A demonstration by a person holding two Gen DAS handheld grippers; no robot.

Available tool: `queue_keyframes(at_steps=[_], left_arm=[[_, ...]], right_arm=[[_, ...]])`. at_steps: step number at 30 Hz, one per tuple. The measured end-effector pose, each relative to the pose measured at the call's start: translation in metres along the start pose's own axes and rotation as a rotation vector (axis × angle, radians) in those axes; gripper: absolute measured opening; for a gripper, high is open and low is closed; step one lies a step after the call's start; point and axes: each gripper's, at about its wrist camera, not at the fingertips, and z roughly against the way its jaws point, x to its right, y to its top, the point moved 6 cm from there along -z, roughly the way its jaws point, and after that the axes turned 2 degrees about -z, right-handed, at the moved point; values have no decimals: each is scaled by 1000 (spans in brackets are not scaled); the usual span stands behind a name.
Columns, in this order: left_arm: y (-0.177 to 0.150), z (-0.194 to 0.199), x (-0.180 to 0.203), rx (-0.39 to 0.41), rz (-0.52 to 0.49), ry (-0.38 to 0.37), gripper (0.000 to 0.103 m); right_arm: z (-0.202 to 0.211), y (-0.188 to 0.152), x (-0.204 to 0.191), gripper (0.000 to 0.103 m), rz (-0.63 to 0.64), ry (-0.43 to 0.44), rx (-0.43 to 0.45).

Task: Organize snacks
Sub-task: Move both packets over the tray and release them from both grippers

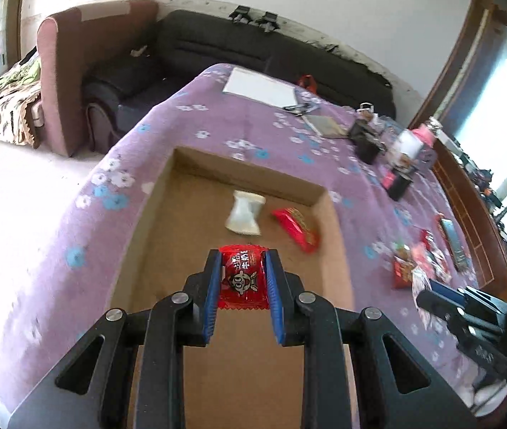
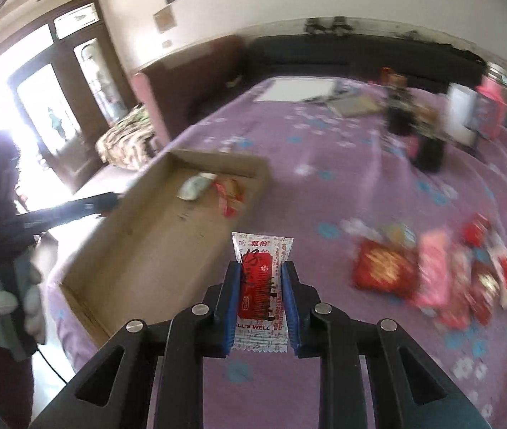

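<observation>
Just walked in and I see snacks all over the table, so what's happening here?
A person is sorting snacks into a cardboard tray on the purple flowered tablecloth. The left gripper is shut on a small red packet above the tray, which already holds a white packet and a red packet. The right gripper is shut on a white-and-red packet beside the tray. More loose snacks lie on the cloth to the right.

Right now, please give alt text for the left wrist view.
The left gripper holds a red candy packet between its blue fingers above a shallow cardboard tray on a purple floral cloth. A white packet and a red packet lie inside.
</observation>
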Motion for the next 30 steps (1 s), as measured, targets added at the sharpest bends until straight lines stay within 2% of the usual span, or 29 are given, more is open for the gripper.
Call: queue_keyframes(at_steps=[8,12,16,17,19,21,22,23,30], left_arm=[[21,-69,-30,-138,89,-15,22],[23,-86,-36,-162,121,-16,22],[29,-91,-41,-135,140,-21,24],[30,-91,-41,-134,135,-19,25],[31,-92,-40,-135,121,-4,28],[32,-89,-36,-133,104,1,40],[32,-87,-36,-126,106,3,52],[33,-85,-36,-119,111,4,54],[34,-37,-24,-47,129,-13,54]], right_arm=[[-80,34,-57,23,76,32,-68],[-116,40,-61,23,80,21,-104],[-134,43,-61,24,94,3,-111],[-135,44,-60,29,98,-4,-105],[-134,46,-60,30,98,-10,-87],[-126,47,-59,31,87,7,-69],[-121,49,-58,35,78,13,-57],[-115,51,-57,39,69,16,-45],[-55,53,-29,44,-9,27,54]])
